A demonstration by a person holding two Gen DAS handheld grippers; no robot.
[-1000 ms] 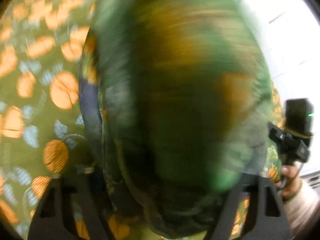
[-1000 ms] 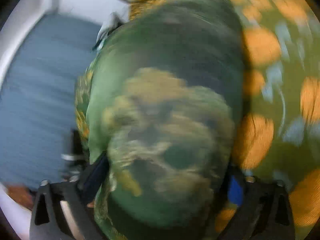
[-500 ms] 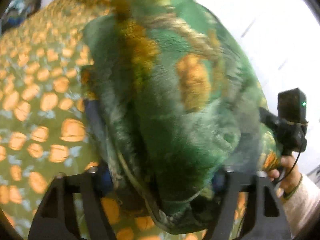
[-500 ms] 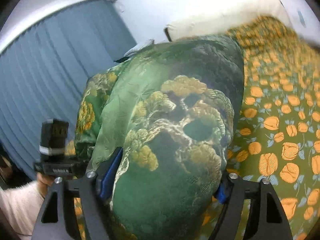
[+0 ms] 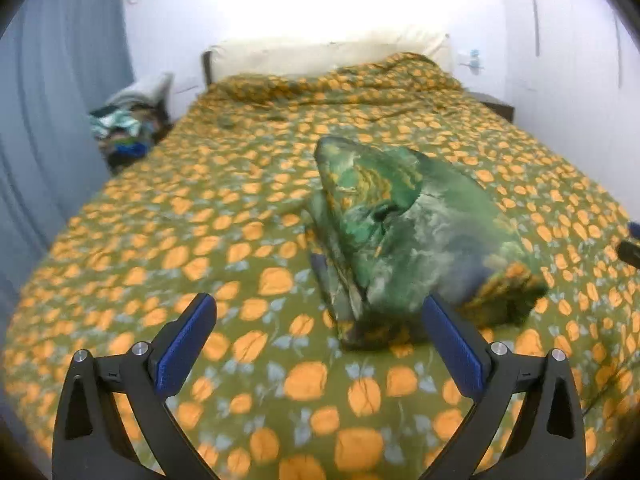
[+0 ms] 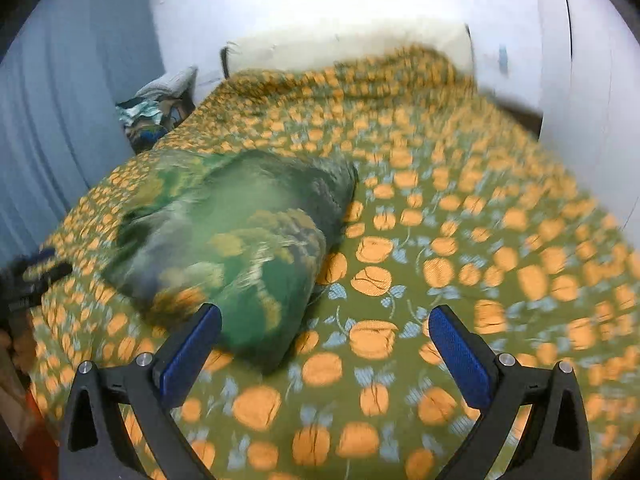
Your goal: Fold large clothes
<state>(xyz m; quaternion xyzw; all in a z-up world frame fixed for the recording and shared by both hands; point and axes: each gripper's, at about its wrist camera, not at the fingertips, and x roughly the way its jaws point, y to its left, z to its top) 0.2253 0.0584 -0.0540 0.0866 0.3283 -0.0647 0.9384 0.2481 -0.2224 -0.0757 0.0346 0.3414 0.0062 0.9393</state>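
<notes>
A folded green patterned garment (image 5: 408, 232) lies as a thick bundle on the bed; it also shows in the right wrist view (image 6: 236, 240). My left gripper (image 5: 320, 320) is open and empty, just in front of and left of the bundle. My right gripper (image 6: 326, 330) is open and empty, with its left finger (image 6: 192, 352) close to the bundle's near end. The tip of the right gripper shows at the left wrist view's right edge (image 5: 630, 248); the left gripper shows at the right wrist view's left edge (image 6: 36, 272).
The bed is covered by an olive spread with orange flowers (image 5: 200, 240). Pale pillows (image 5: 320, 54) lie at the head. A pile of clothes (image 5: 124, 132) sits at the bed's far left by a blue curtain (image 5: 48, 120). A white wall is on the right.
Both grippers were shut on the green bundle, holding it up between them. They have let go and pulled back, and the bundle now lies on the bed.
</notes>
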